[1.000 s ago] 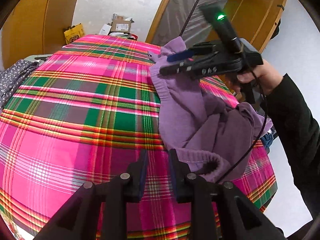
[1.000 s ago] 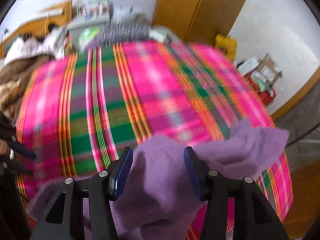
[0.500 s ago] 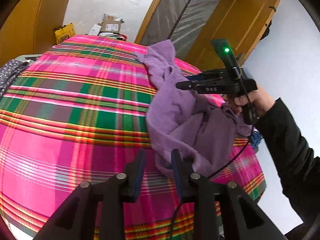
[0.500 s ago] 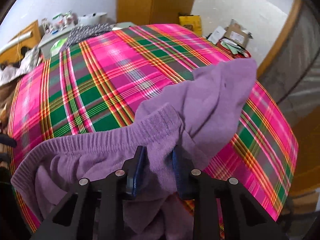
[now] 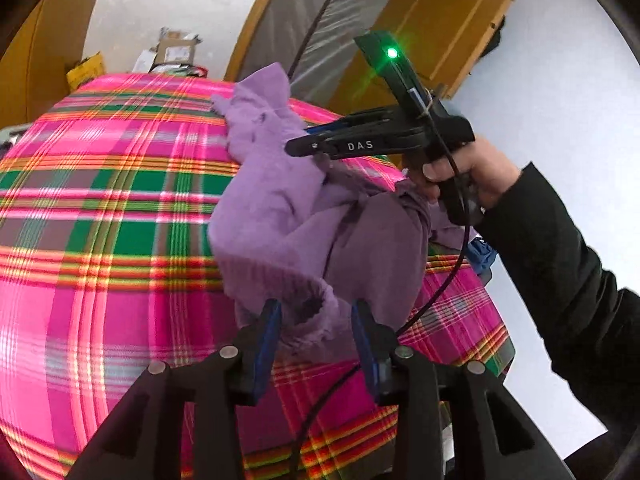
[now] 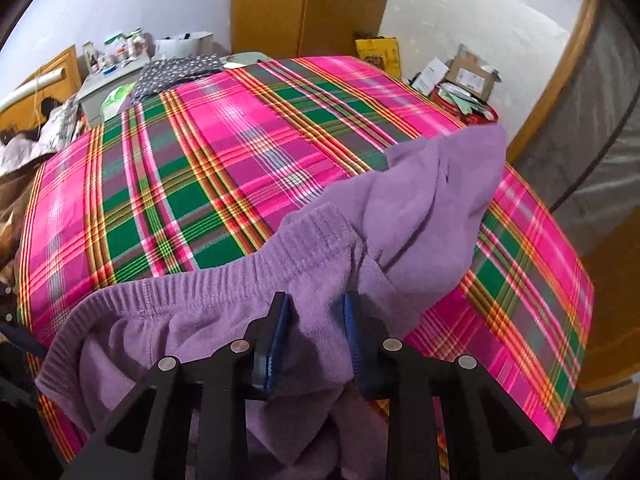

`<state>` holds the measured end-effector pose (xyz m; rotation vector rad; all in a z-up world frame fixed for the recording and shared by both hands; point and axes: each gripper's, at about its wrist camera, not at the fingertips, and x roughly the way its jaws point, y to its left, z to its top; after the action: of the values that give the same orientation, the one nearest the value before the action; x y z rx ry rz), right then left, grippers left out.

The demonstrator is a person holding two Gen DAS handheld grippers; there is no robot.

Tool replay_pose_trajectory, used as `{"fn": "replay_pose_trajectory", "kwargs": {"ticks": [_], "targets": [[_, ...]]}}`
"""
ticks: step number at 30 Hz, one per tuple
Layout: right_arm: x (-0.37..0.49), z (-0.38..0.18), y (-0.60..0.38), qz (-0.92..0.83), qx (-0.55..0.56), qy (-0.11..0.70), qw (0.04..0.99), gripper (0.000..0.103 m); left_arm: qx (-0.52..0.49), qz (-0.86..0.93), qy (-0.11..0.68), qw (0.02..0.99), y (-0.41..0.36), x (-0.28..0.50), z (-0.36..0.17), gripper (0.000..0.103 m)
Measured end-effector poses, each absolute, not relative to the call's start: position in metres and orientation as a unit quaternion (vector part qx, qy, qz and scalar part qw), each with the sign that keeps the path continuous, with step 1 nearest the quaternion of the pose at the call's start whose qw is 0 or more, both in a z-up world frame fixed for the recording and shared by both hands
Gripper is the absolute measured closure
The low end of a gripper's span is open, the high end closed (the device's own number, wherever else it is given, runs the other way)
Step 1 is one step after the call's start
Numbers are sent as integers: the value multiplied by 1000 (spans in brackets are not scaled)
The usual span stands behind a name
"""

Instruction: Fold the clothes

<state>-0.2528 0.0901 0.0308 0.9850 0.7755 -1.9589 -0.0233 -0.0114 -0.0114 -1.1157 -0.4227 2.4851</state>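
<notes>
A purple knit garment (image 5: 288, 216) lies bunched on a pink and green plaid cloth (image 5: 112, 208) over a table. My left gripper (image 5: 316, 320) is open, its fingers on either side of the garment's ribbed hem. My right gripper (image 6: 316, 316) is shut on a fold of the purple garment (image 6: 420, 216) near its ribbed band. In the left wrist view the right gripper (image 5: 304, 145) holds the fabric above the cloth, gripped by a hand in a black sleeve.
Boxes and a yellow bag (image 6: 380, 56) sit on the floor beyond the far table edge. A grey patterned cloth (image 6: 176, 72) and a shelf of small items lie at the back left. Wooden doors (image 5: 448, 28) stand behind.
My left gripper has opened and moved up to the garment's ribbed hem. My right gripper closed on the fabric a second ago and keeps holding it, slightly lifted.
</notes>
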Motion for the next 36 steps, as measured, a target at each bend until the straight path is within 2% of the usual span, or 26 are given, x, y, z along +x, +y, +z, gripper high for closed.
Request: {"fn": "replay_pose_trajectory", "kwargs": {"ticks": [1,2,7,9,14,16,18,21,28,36], "targets": [[-252,32,88,-771,386,313,399,72,-402,882,-154,193,-11,-26,-14,89],[-251,34,86,-769,383,320,400,68,-407,878,-159,195,-11,-28,-17,91],[-255,49,71,-764,361,337,416,60,-410,874,-166,202,-14,-31,-19,93],[-262,51,63,-756,367,336,425,53,-412,872,-169,204,-15,-31,-19,93],[-282,28,45,-721,414,361,422,53,-421,864,-180,210,-21,-34,-21,93],[-288,22,43,-714,433,358,419,57,-420,865,-178,208,-22,-34,-21,93],[-285,27,47,-724,420,349,421,78,-416,869,-173,203,-23,-33,-19,97],[-279,41,54,-741,402,335,421,90,-409,874,-175,195,-27,-28,-15,98],[-260,95,58,-797,320,303,414,94,-361,904,-174,150,-59,-12,17,99],[-251,185,39,-869,189,222,400,95,-289,943,-152,61,-120,9,76,99]]}}
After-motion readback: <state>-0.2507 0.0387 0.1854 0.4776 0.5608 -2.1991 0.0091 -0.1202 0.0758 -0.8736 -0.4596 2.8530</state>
